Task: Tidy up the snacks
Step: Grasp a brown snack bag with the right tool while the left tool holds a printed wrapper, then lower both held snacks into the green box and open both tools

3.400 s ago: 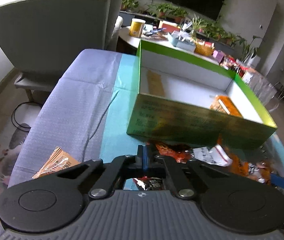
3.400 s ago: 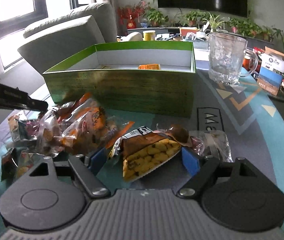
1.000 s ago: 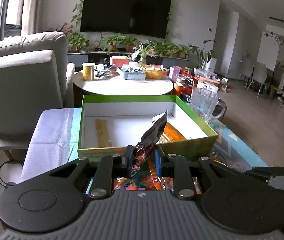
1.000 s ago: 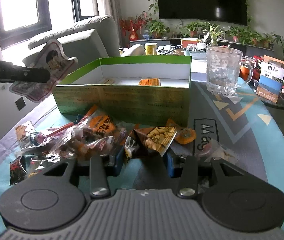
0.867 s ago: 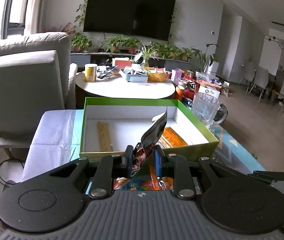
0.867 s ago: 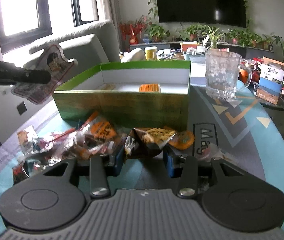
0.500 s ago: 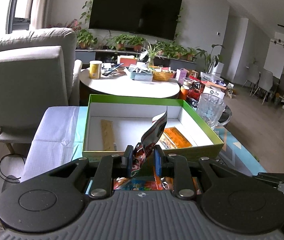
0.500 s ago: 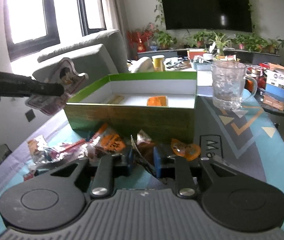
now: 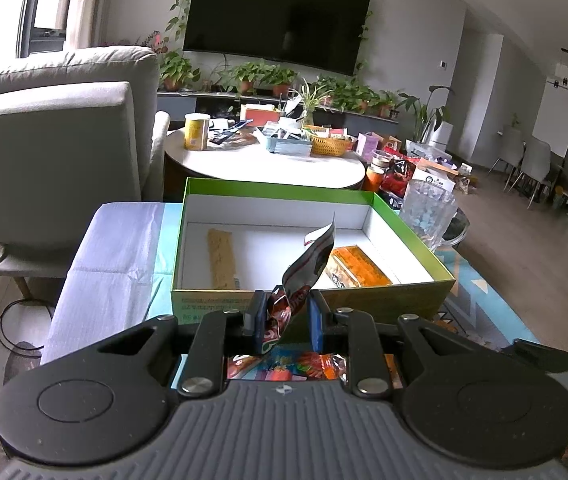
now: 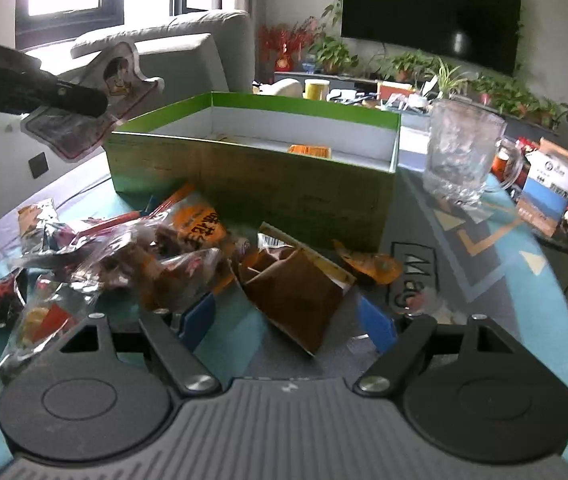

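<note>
Our left tool (image 9: 284, 316) pinches a foil snack packet (image 9: 308, 264) upright at 12 o'clock, short of the green box (image 9: 280, 196), ready to drop in. Our right tool (image 10: 284, 316), jaws just sprung wide, straddles a brown packet (image 10: 296, 292) on the desk (image 10: 464, 240) unpressed.

A patterned table (image 10: 464, 248) bears a green box (image 10: 252, 184), loose snack packets (image 10: 132, 256) and a glass mug (image 10: 460, 160).
</note>
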{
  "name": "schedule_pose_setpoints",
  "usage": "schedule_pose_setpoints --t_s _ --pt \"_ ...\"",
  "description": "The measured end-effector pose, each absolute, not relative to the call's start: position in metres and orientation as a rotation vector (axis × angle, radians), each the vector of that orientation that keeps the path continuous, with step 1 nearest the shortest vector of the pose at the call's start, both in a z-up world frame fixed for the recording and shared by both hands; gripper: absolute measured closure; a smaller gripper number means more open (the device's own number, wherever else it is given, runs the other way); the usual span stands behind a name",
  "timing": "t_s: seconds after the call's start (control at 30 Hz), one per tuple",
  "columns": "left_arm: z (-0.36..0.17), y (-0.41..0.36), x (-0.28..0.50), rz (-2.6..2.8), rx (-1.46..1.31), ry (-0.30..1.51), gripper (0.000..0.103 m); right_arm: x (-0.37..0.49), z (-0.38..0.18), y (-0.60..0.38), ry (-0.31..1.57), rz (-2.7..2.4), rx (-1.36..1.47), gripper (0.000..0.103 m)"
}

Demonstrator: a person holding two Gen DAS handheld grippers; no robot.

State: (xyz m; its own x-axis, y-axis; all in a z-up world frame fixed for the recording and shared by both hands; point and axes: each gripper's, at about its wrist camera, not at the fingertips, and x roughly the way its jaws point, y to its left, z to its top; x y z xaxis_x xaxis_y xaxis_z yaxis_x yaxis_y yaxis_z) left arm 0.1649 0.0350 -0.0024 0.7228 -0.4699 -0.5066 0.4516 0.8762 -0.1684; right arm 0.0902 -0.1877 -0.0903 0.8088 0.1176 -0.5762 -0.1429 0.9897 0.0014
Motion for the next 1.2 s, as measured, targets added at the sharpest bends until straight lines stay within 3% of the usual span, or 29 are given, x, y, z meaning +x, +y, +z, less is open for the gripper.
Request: schedule_pose_setpoints --t_s 0.5,0.83,1.2 --pt "-0.004 0.035 0.165 -0.500 -0.042 0.569 0.083 0.089 -0.081 -0.191 0.601 0.175 0.013 0.046" --pt "0.008 0.031 0.171 -0.487 -0.050 0.539 0.083 0.079 -0.036 -0.201 0.434 0.186 0.060 0.046" --pt "0.015 0.017 0.212 -0.456 -0.063 0.537 0.083 0.126 -0.009 -0.201 0.330 0.133 0.076 0.046"
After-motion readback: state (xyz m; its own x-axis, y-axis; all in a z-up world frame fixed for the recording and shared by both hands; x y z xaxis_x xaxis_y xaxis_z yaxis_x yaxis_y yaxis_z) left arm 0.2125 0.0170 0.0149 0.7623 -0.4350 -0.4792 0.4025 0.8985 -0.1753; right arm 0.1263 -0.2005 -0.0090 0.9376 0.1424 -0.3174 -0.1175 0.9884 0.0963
